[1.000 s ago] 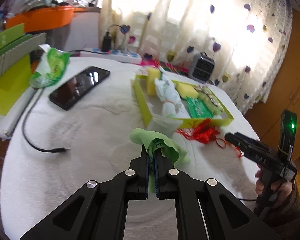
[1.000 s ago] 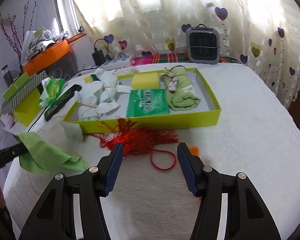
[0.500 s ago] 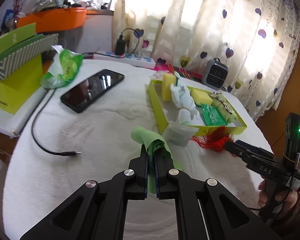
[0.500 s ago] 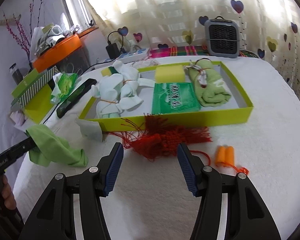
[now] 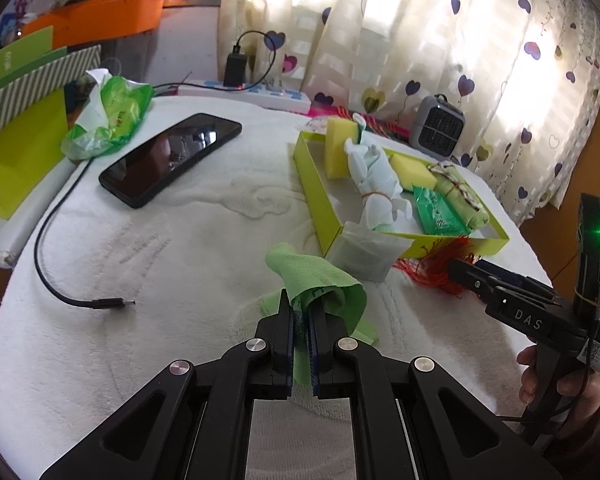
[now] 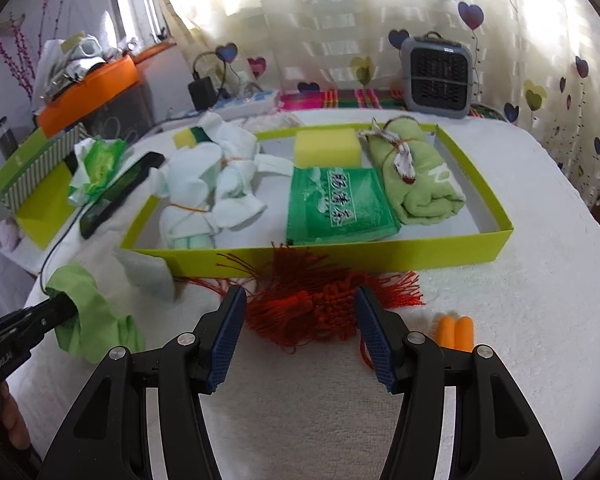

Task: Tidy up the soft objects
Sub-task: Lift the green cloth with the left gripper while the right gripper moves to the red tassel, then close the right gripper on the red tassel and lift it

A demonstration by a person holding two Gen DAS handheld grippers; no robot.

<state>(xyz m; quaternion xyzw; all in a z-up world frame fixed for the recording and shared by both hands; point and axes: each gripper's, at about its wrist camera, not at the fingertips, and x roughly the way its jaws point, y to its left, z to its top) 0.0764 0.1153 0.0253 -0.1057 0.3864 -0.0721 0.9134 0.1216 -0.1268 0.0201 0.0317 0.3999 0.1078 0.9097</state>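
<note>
My left gripper (image 5: 300, 312) is shut on a light green cloth (image 5: 320, 280), which drapes over its tips just above the white table cover; the right wrist view shows that cloth (image 6: 88, 312) at the lower left. My right gripper (image 6: 300, 312) has its jaws opening, one on each side of a red tasselled knot (image 6: 320, 312) that lies on the cover in front of the lime-green tray (image 6: 380, 256); the pads do not press on it. Inside the tray lie white socks (image 6: 212, 188), a yellow sponge (image 6: 326, 146), a green packet (image 6: 340, 204) and a rolled green towel (image 6: 416, 176).
Two orange earplugs (image 6: 456, 332) lie right of the knot. A pale folded piece (image 5: 364, 252) leans on the tray's near corner. A black phone (image 5: 168, 156), a cable (image 5: 60, 264), a tissue pack (image 5: 108, 116), green boxes (image 5: 16, 136), a power strip and a grey heater (image 6: 436, 72) ring the table.
Both grippers moved forward and lower. The red knot now lies between the right jaws, which stand a little wider. The left gripper still holds the green cloth, now nearer the tray corner.
</note>
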